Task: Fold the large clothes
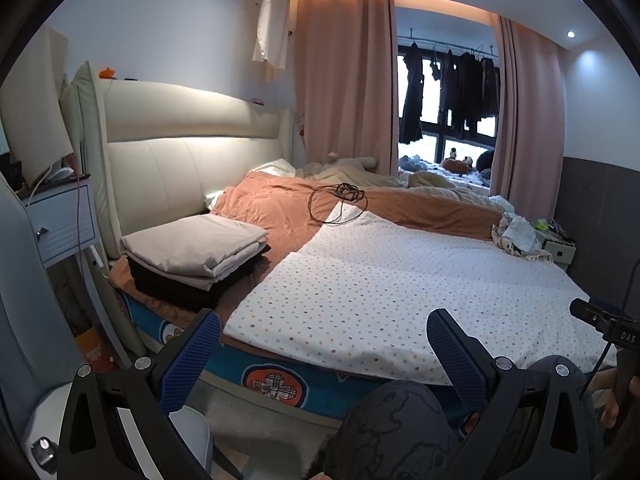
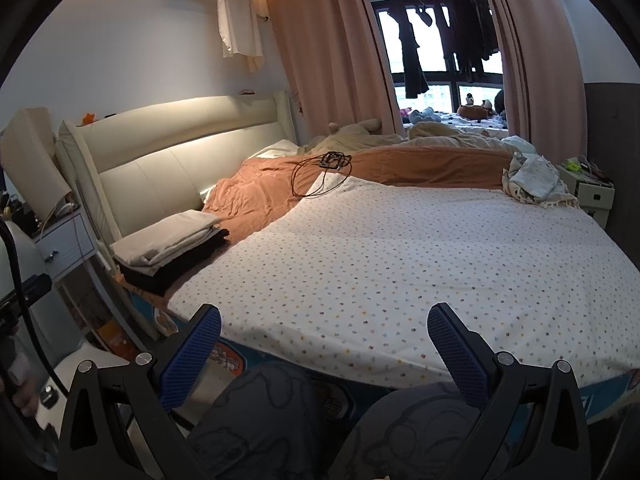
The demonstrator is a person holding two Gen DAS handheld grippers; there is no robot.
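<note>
Spreading across the centre and right of both frames, one white dotted sheet (image 1: 404, 284) (image 2: 404, 264) lies flat on the bed (image 1: 276, 388), its near edge hanging slightly over the mattress side at the bottom. Two grippers are in view, one per camera. The left gripper (image 1: 324, 350) is held above the floor in front of the bed, its two blue-padded fingers wide apart with nothing between them. The right gripper (image 2: 324, 346) hovers the same way, spread wide and holding nothing, over the person's two knees in dark printed trousers (image 2: 256, 420).

At the left of the frames, near the headboard (image 1: 188, 132), sits one stack of folded laundry (image 1: 196, 256) (image 2: 168, 248): two pale folded pieces on top of one black one. One orange blanket (image 1: 272, 204) (image 2: 256, 196) lies bunched behind the sheet, with one coiled black cable (image 1: 338, 200) (image 2: 320, 176) resting partly on it and partly on the sheet's far corner. One crumpled pile of light cloth (image 1: 516, 236) (image 2: 536, 180) sits at the bed's far right edge. Two pink curtains (image 1: 344, 80) frame the window at the upper right, where several dark garments (image 1: 452, 88) hang on a rail.
</note>
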